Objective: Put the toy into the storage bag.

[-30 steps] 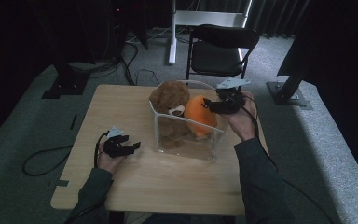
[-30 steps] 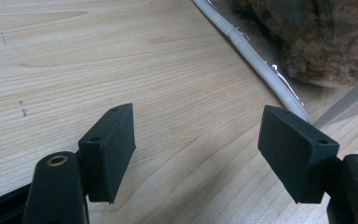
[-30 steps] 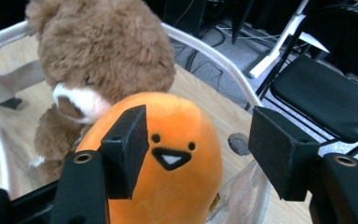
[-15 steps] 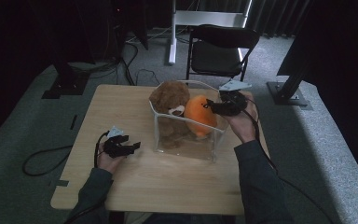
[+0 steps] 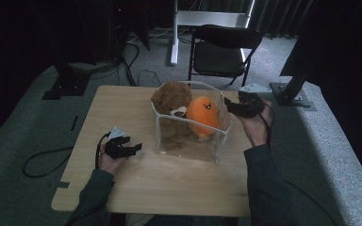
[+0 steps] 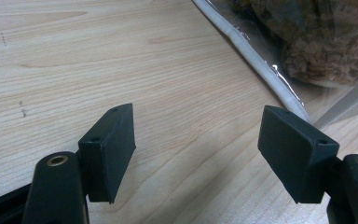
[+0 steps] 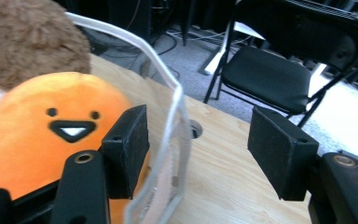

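The orange toy point(image 7: 37, 140) sits inside the clear box point(image 7: 177, 140), whose rim stands between the unclenched right gripper point(image 7: 198, 149) jaws

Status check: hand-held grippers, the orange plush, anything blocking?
Left hand-held gripper open, low over table. Right hand-held gripper open, astride bin rim. Orange plush in clear bin beside brown bear. Bin wall stands between the jaws.

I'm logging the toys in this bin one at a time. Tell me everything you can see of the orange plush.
The orange plush is a rounded, egg-shaped soft toy of smooth fabric, with two small black dot eyes and a black open mouth showing white. It sits upright in the clear bin, its top above the rim, facing the bin's right wall. The brown teddy bear presses against it. The right gripper is open, one jaw beside the plush, the bin wall between its jaws.
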### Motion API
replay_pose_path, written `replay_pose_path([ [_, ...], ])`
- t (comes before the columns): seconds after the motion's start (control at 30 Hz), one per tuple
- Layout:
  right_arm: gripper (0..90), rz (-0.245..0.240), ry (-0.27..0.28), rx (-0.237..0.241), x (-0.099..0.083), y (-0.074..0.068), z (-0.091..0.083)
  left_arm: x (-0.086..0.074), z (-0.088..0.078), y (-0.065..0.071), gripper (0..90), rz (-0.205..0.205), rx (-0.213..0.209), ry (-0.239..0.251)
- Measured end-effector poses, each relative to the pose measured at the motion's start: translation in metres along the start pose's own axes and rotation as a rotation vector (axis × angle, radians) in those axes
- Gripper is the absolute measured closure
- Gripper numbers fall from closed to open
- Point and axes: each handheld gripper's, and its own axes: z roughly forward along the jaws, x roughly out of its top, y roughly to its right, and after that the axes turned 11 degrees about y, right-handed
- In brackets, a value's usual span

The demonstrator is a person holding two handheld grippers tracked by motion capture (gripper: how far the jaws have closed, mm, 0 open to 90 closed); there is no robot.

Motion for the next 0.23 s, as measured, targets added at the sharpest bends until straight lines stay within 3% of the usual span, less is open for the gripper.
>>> replay_pose_path([
  [0.23,36.2,0.019,-0.003,-0.039,-0.0088,0.0103,-0.0038,-0.0001,0.0005,0.0,28.0,-0.001,0.001,0.003],
])
